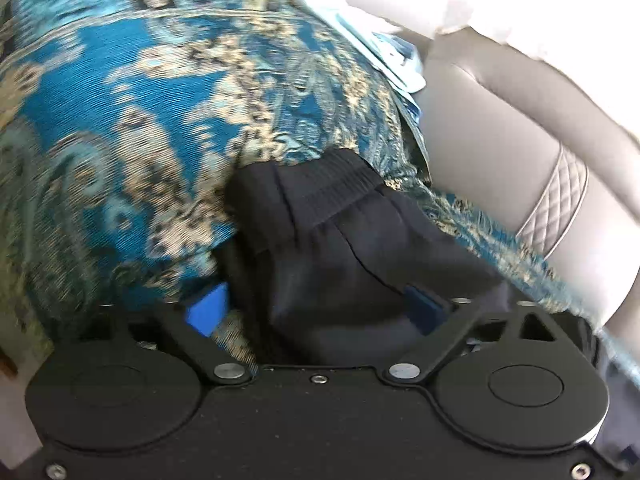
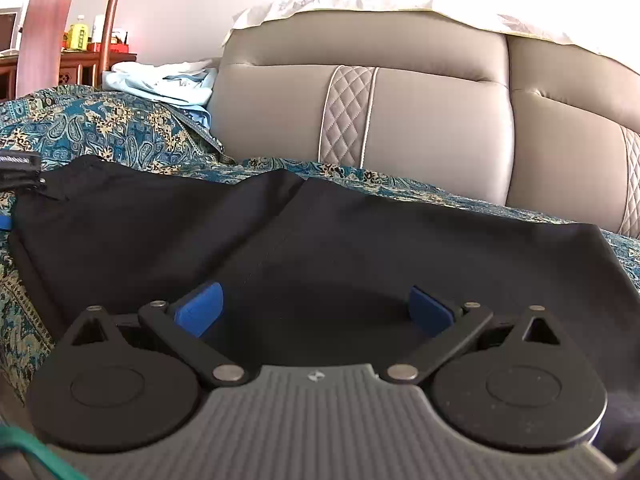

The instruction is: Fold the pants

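patterned cover (image 1: 120, 100) blurred, pants (image 2: 624, 320) cut off

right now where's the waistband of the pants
In the left wrist view the waistband lies mid-frame on the blue patterned cover, just ahead of the left claw.

Teal paisley cover (image 2: 120, 128) is lying over the seat. Grey sofa back (image 2: 432, 120) is rising behind it, quilted strip (image 2: 347, 114) running down. Pale blue cloth (image 2: 168, 84) is lying crumpled beside the backrest. Yellow bottle (image 2: 79, 36) is standing on wooden cabinet (image 2: 80, 65).
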